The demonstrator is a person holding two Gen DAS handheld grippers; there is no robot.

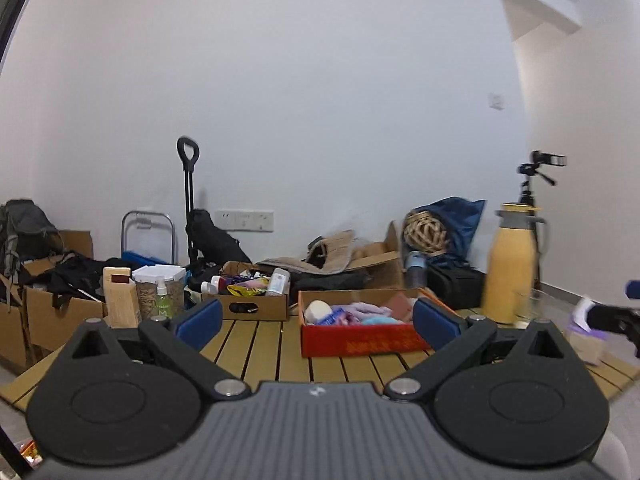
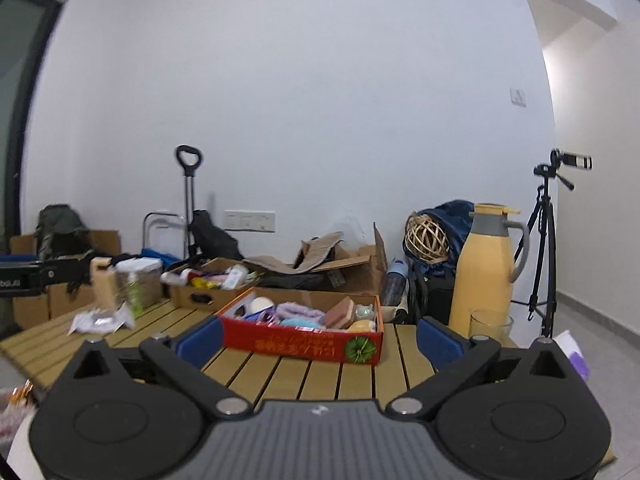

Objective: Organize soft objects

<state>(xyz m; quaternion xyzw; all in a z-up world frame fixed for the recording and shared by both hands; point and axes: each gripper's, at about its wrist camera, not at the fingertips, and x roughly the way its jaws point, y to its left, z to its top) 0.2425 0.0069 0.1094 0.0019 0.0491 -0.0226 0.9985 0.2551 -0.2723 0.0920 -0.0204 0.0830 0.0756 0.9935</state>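
I have the slatted wooden surface ahead, with the red cardboard box on it, already holding plush cloths, sponges and foam pieces. My left gripper and right gripper both stand wide apart, empty. I'd approach level and pinch gently; these things squash.

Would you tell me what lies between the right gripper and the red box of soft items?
Only bare wooden slats of the table lie between the open right gripper and the red box, as the right wrist view shows.
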